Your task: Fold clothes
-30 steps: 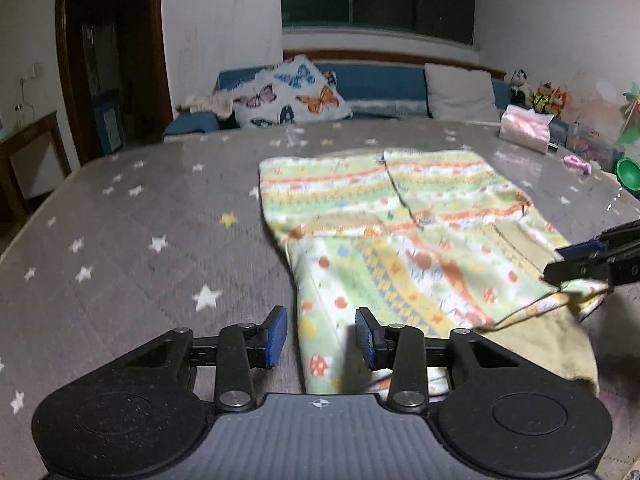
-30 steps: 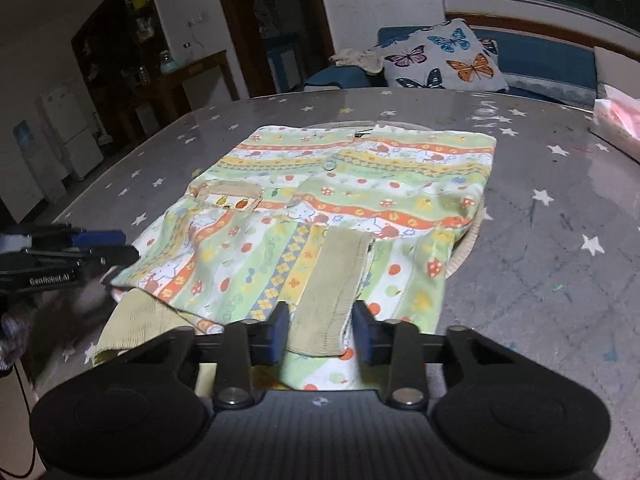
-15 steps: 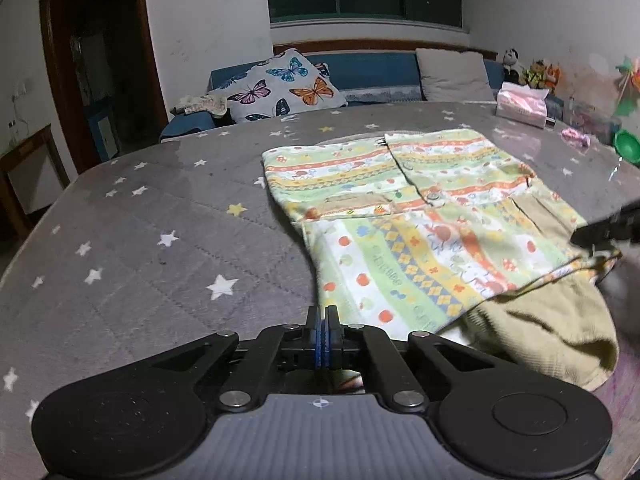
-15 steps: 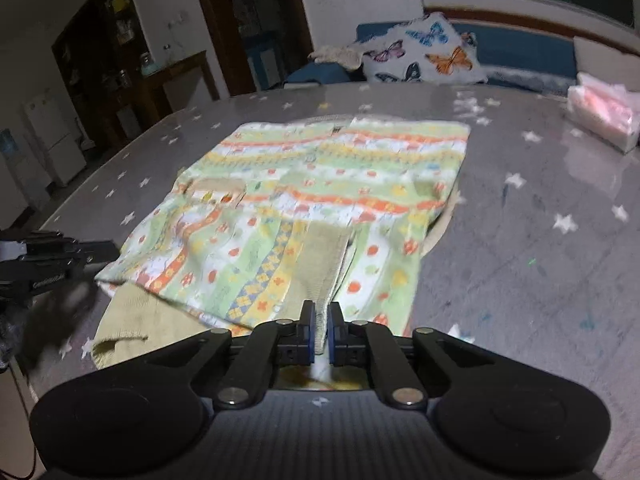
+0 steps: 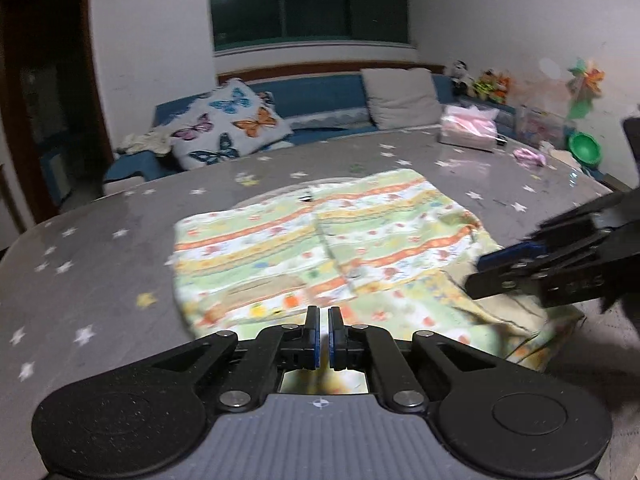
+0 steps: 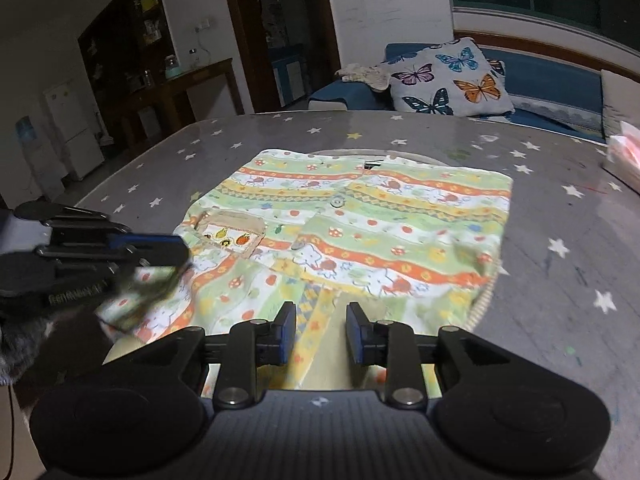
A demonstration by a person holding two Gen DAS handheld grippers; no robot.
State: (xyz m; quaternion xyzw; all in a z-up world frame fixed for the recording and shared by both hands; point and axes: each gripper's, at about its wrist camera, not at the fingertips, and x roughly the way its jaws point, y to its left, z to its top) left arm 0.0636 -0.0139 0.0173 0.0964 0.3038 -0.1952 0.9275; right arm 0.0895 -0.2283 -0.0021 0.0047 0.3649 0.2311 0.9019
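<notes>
Garment point(image 5: 320, 240) point(image 6: 360, 220): soft printed cotton, bands of green, orange, yellow and white with small mushroom and fruit motifs, lying mostly flat at mid-table, near edge lifted and rumpled. Table point(image 5: 100, 248) point(image 6: 560, 280) has a grey glossy cover scattered with white and yellow stars. Left gripper point(image 5: 324, 334) point(image 6: 176, 248) — blue pads nearly together, only a narrow slit between them; the right wrist view shows a crumpled fold of the garment's near-left corner bunched at its tips, so it appears pinched on cloth. Right gripper point(image 6: 321, 330) point(image 5: 476, 272) — jaws standing clearly apart over the near hem, cloth visible in the gap but not clamped. The right wrist view alone shows a tan-edged chest pocket point(image 6: 230, 234) with fruit print and a round button point(image 6: 338, 202); the left wrist view alone shows a pink tissue pack point(image 5: 470, 128), a green bowl point(image 5: 586, 148) and toys at the far-right table edge. Butterfly cushion point(image 5: 230, 128) point(image 6: 448, 80) on a blue sofa beyond. The right gripper blocks the garment's right side in the left view.
</notes>
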